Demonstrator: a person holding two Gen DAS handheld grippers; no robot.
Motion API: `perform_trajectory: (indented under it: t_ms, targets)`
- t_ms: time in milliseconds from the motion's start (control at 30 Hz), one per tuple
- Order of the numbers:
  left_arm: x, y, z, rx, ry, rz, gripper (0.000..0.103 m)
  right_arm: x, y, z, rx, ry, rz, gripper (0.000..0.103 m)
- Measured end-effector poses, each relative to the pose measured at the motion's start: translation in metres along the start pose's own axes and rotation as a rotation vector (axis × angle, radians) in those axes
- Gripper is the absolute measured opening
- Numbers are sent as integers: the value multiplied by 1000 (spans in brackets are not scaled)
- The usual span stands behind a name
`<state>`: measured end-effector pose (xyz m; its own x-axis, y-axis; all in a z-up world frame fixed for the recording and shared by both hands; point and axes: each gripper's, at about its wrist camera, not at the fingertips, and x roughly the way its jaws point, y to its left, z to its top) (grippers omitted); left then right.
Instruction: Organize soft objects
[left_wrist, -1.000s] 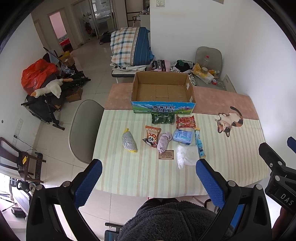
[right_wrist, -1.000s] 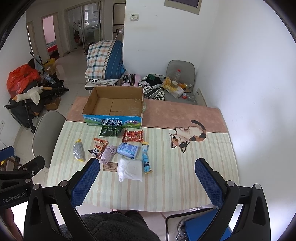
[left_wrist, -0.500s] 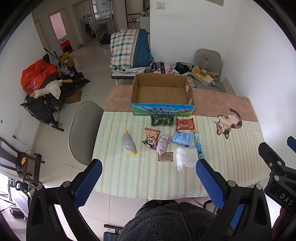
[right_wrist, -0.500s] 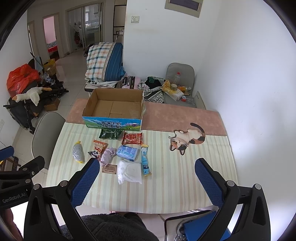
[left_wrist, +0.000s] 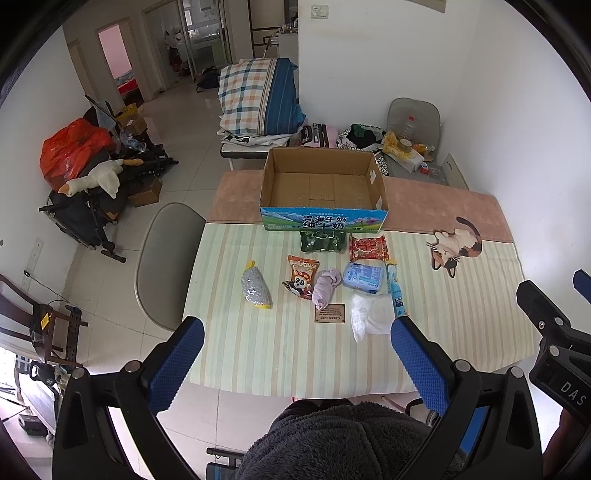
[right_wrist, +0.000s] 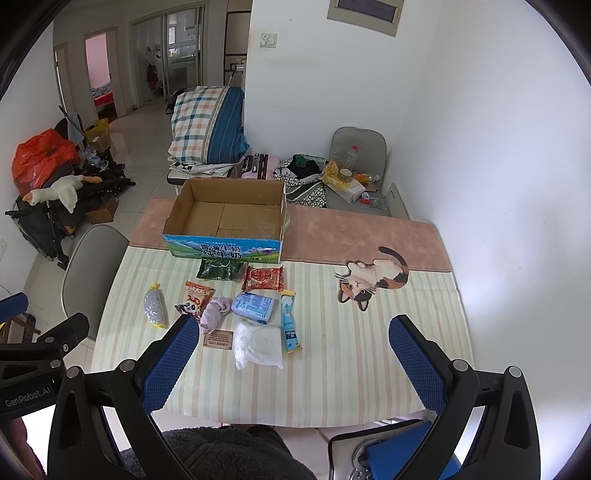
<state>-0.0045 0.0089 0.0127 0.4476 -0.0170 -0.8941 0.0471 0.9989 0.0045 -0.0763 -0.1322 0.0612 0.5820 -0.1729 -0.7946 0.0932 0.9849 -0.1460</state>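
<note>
An open, empty cardboard box (left_wrist: 322, 184) (right_wrist: 225, 218) stands at the far side of the striped table (left_wrist: 258, 350). In front of it lie soft packs: a green bag (left_wrist: 322, 242), a red bag (left_wrist: 367, 248), an orange panda snack bag (left_wrist: 301, 275), a mauve cloth roll (left_wrist: 324, 288), a blue tissue pack (left_wrist: 362, 277), a white bag (left_wrist: 371, 317), a blue tube pack (left_wrist: 395, 291) and a silver mesh bag (left_wrist: 255, 286). My left gripper (left_wrist: 297, 350) and right gripper (right_wrist: 291, 349) are open and empty, high above the table's near edge.
A small brown card (left_wrist: 329, 313) lies by the cloth roll. A cat-shaped mat (left_wrist: 456, 247) lies at the right. A grey chair (left_wrist: 166, 254) stands left of the table. A person's dark fleece (left_wrist: 347, 439) is below. Clutter stands on the floor beyond.
Both grippers have risen and drawn back a little, so the table and its objects look smaller. Nothing on the table has moved.
</note>
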Motion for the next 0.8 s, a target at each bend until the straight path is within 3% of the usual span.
perform_trajectory:
  t_ms: [800]
  targets:
    - [18, 4, 2, 1, 8, -14, 103, 8, 3, 0, 25, 14, 18, 103]
